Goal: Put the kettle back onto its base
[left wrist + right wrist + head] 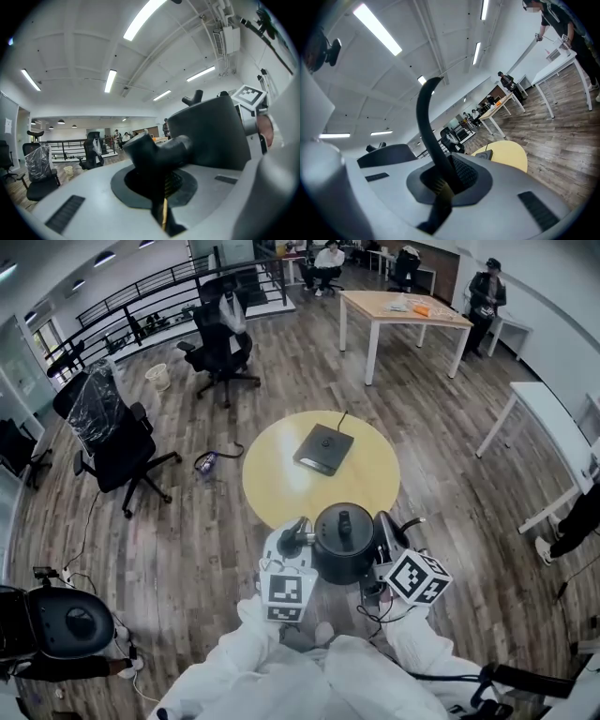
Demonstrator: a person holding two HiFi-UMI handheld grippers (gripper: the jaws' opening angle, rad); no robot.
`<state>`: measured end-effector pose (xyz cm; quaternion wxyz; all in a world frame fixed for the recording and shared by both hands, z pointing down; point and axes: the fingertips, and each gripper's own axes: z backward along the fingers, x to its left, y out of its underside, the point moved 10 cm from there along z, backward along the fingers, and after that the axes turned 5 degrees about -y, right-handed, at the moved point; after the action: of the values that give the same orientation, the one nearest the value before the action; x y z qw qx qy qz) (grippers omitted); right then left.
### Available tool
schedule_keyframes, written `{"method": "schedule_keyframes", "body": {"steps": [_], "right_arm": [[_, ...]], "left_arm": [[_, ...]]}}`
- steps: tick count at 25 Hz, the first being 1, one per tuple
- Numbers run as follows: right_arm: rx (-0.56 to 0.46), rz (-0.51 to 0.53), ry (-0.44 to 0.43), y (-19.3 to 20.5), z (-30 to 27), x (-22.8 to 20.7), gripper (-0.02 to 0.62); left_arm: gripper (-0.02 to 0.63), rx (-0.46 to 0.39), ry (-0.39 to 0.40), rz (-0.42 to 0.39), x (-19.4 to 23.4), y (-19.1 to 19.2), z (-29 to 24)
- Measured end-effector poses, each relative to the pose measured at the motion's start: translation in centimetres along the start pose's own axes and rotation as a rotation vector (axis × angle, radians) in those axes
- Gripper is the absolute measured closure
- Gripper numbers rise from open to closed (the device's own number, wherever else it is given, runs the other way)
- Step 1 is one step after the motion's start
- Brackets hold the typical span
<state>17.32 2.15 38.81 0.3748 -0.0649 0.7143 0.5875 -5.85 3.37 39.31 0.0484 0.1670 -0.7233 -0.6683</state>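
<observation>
**Jaws shut on spout and handle, kettle short of its base**

Jaws on both sides are closed on the kettle (343, 545). Our left gripper (298, 540) pinches the stubby spout (151, 151). Our right gripper (392, 538) clamps the thin arched handle (427, 117), which runs down into its jaws. No gap shows on either side. We hold the kettle upright and in the air, close to our body, above the near rim of the round yellow surface (281, 486).

The base (323, 448) lies flat near the middle of that surface, well apart from the kettle, and its cord (341, 418) trails off the far edge.

We judge the kettle to be rigid and smooth-walled. We cannot tell from here whether it holds water, so its weight is unknown. The handle is the proper hold. It is narrow and curved, so the body could swing around it, and we think the pinch on the spout is what steadies that swing. The spout is short and tapered, so a slip there seems possible if we tilt.

Nothing else stands on the surface, so the way forward to the base looks clear. The near rim is the one edge to get over. The chairs (220, 341) stand well away on the wooden floor (450, 456).
</observation>
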Motion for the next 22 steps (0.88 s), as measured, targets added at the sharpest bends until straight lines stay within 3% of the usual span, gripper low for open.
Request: {"method": "schedule_keyframes", "body": {"steps": [22], "right_arm": [[0.037, -0.027, -0.025, -2.0, -10.1, -5.2, 0.584]], "left_arm": [[0.603, 0.027, -0.022, -0.009, 2.9, 0.8, -10.3]]}}
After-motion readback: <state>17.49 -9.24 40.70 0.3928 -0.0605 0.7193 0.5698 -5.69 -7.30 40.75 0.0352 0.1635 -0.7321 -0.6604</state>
